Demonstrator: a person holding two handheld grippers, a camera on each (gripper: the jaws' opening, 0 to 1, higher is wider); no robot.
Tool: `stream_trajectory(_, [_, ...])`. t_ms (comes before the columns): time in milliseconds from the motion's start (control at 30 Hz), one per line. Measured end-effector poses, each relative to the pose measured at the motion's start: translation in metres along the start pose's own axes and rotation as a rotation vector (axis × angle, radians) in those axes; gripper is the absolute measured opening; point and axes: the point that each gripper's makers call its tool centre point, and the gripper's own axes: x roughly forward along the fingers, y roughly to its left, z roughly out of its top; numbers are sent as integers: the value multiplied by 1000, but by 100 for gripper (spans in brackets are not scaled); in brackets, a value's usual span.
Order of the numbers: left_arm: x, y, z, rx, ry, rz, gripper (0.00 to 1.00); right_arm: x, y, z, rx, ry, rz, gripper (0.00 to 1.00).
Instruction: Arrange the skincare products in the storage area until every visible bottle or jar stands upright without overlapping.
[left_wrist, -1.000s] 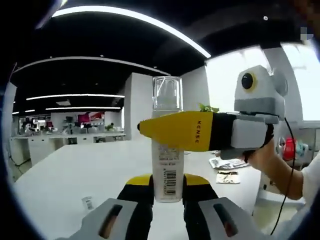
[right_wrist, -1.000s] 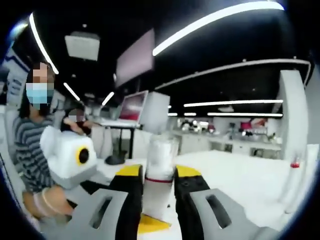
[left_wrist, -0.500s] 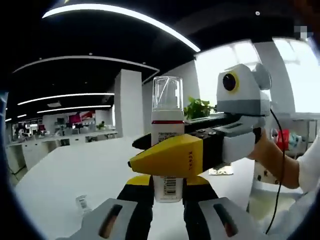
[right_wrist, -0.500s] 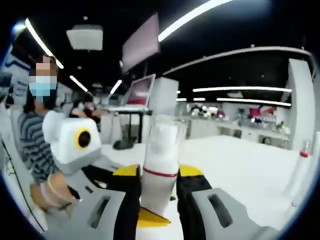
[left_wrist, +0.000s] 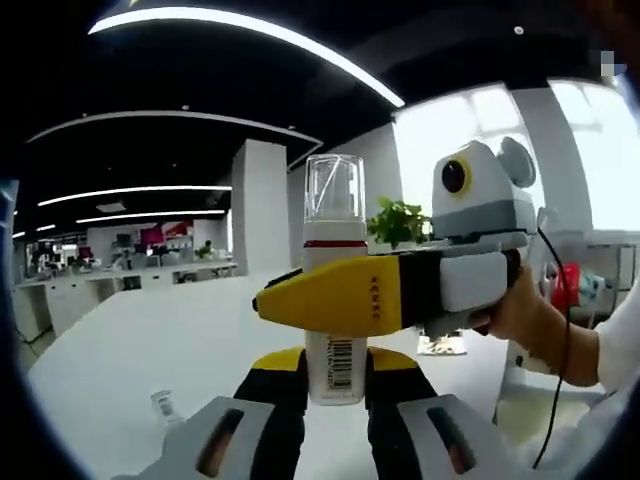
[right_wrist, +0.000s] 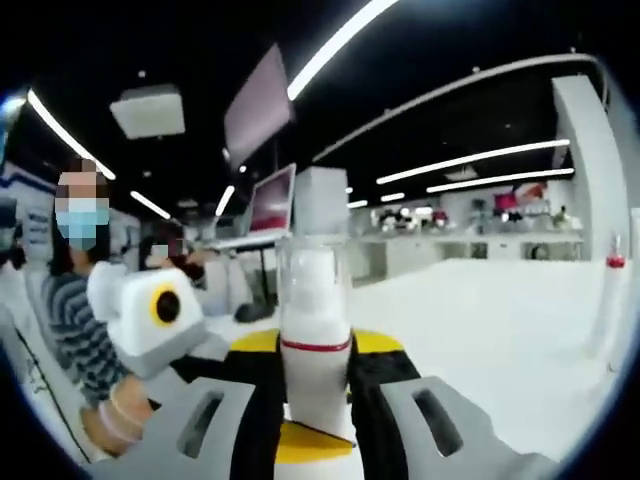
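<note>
Left gripper (left_wrist: 333, 385): jaws closed on the base of a tall white pump bottle with a clear cap and a thin red band (left_wrist: 333, 290), which stands upright between them above the white table (left_wrist: 130, 350). Right gripper (right_wrist: 315, 385): jaws clamped on the same bottle's body just below the red band, crossing the left gripper view from the right, above the left jaws. A small clear vial (left_wrist: 162, 406) lies on the table left of the left jaws.
</note>
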Motion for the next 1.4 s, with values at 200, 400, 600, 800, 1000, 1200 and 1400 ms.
stream_trajectory(200, [1,6,5,6,-39,27,23,3,-3,6,-3,-17,-28,22])
stream_trajectory(400, [-2,17,3,-3,-35,73,35,2,-11,9,-50,-38,-81,23])
stream_trajectory(600, [-7,28,2,-29,-36,125,50,-3,-38,21,-64,-80,-181,23])
stream_trajectory(800, [-11,38,0,-36,-33,160,50,-11,-77,36,-82,-137,-296,23])
stream_trajectory(1000, [-15,42,1,-57,-44,175,52,-7,-125,33,-91,-159,-405,23])
stream_trajectory(1200, [-16,44,1,-65,-41,175,61,-7,-146,30,-79,-163,-449,23])
stream_trajectory(1400, [-23,52,1,-67,-39,223,72,-6,-187,17,-75,-127,-532,23])
